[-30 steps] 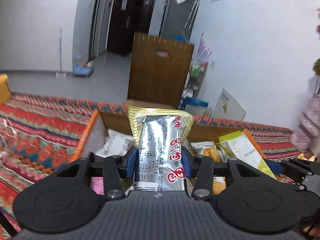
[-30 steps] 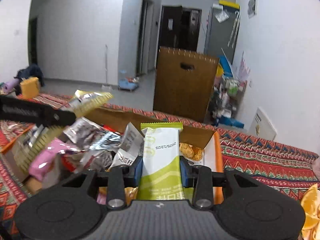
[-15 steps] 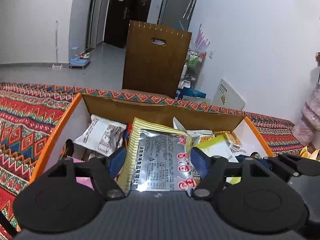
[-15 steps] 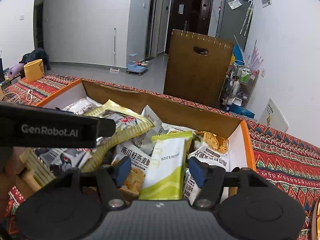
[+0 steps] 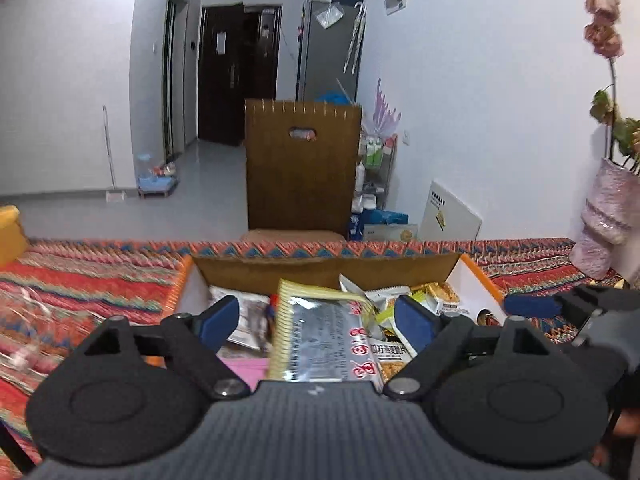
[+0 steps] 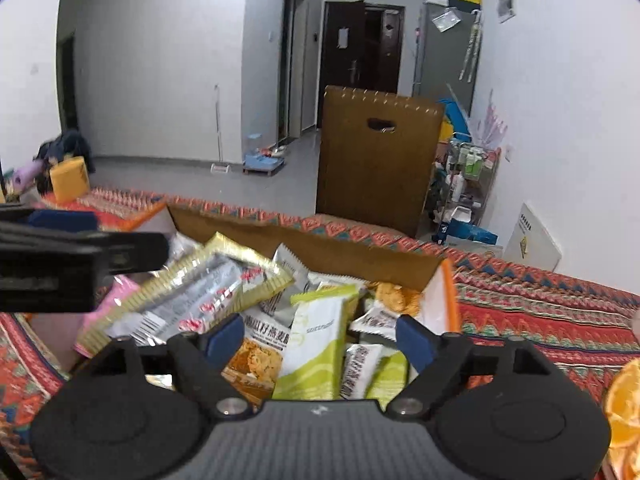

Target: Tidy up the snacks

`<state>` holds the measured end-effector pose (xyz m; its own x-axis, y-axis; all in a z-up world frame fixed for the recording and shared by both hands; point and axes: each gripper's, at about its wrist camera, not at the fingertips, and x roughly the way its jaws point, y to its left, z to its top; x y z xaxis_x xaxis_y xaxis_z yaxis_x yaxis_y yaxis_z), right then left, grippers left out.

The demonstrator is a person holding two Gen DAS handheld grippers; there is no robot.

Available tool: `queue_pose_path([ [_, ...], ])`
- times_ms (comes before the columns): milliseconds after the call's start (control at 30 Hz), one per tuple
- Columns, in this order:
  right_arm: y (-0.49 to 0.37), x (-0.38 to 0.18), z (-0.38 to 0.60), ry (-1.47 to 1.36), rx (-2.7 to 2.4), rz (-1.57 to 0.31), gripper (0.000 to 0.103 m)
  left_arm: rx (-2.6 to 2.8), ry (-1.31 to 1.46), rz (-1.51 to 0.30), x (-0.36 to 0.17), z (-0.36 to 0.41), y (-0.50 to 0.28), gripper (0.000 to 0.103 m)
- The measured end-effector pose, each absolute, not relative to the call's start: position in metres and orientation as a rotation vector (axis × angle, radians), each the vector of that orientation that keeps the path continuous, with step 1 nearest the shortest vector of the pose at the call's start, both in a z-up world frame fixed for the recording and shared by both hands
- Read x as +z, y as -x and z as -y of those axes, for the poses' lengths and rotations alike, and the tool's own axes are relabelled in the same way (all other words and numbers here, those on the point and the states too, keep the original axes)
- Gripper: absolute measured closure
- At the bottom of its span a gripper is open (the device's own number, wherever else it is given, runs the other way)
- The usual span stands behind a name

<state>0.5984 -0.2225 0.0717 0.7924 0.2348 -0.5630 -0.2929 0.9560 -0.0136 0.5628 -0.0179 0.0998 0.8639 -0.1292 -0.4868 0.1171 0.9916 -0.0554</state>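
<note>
An open cardboard box (image 5: 320, 270) with orange-edged flaps sits on the patterned cloth and holds several snack packets. A silver and yellow packet (image 5: 320, 340) lies on top of the pile, below my open left gripper (image 5: 316, 322). In the right wrist view the same packet (image 6: 192, 300) lies at the left of the box (image 6: 360, 258). A green and white packet (image 6: 316, 340) lies on the pile between the spread fingers of my open right gripper (image 6: 320, 340). Neither gripper holds anything. The left gripper's finger (image 6: 80, 256) crosses the right view.
The red patterned cloth (image 5: 80, 284) covers the surface around the box. A pink vase with dried flowers (image 5: 608, 216) stands at the right. Orange slices (image 6: 624, 408) lie at the right edge. A tall brown board (image 6: 376, 160) stands behind.
Both grippers opened and let go of their packets, which now lie in the box. Both grippers have pulled back and up from the box.
</note>
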Motion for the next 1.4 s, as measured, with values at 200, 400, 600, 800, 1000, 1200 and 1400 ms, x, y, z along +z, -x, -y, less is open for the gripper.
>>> queue_pose_path([
  [200,-0.545,0.126,0.242,0.058,0.267,-0.517,0.009,-0.111,-0.002,-0.441,0.149,-0.002,-0.502,0.01],
  [400,-0.464,0.175,0.255,0.067,0.26,-0.411,0.002,-0.139,-0.042,-0.319,0.186,-0.017,-0.408,0.0],
  [600,-0.361,0.199,0.269,0.052,0.282,-0.312,0.0,-0.174,-0.015,-0.248,0.202,-0.034,-0.296,0.0],
  [800,-0.244,0.191,0.276,0.065,0.313,-0.223,0.0,-0.142,-0.003,-0.123,0.197,-0.051,-0.184,0.0],
  [1000,-0.142,0.165,0.281,0.104,0.293,-0.182,0.0,-0.122,0.039,-0.134,0.166,-0.057,-0.098,0.0],
  [1200,-0.058,0.109,0.266,0.155,0.264,-0.227,0.0,-0.058,0.044,-0.246,0.109,-0.05,-0.034,0.0],
  [1400,-0.03,0.049,0.245,0.116,0.323,-0.329,0.0,-0.043,-0.008,-0.352,0.052,-0.033,-0.018,0.0],
])
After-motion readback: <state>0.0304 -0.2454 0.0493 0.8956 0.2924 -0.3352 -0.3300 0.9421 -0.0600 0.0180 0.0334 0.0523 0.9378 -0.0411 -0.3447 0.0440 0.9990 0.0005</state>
